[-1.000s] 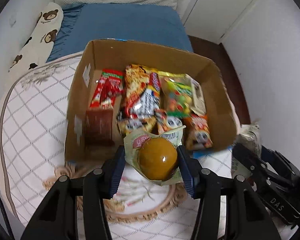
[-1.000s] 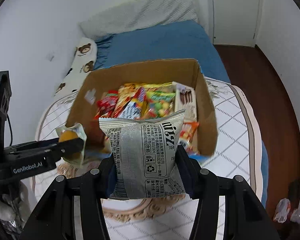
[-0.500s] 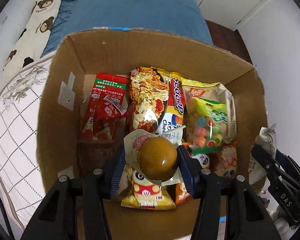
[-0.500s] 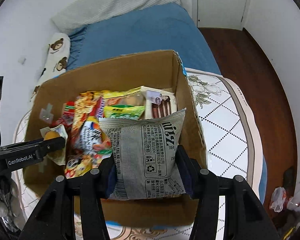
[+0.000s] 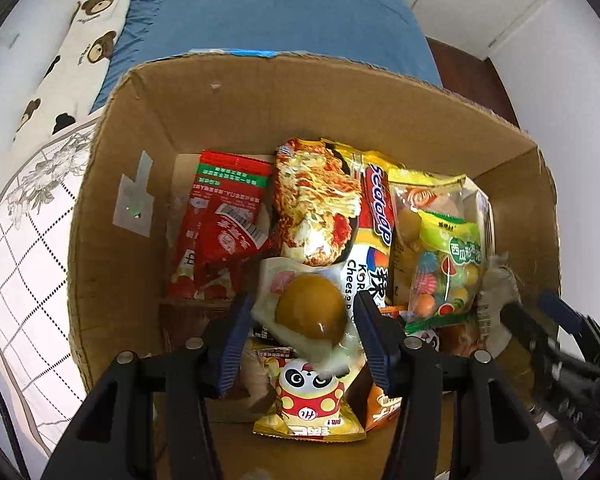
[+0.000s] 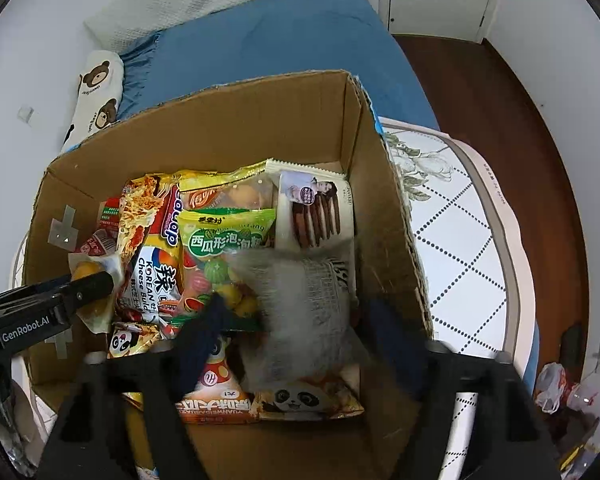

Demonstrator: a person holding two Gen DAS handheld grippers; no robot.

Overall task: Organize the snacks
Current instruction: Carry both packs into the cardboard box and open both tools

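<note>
Fingers of the left gripper (image 5: 306,316) pinch a packaged egg (image 5: 311,312) over the cardboard box (image 6: 384,216); right gripper (image 6: 296,320) fingers spread, grey packet (image 6: 300,308) blurred at the box's 4 o'clock.

I read "GenRobot.AI" in white on the black body of the left gripper (image 6: 96,284), at the left of the right wrist view. The noodle packet (image 6: 156,276) in the cardboard box (image 6: 384,248) shows "KOREAN" and "Cheese Buld". Just right of it, the green candy bag (image 6: 228,240) carries "西瓜形泡泡". Other packet print is too small for me.
</note>
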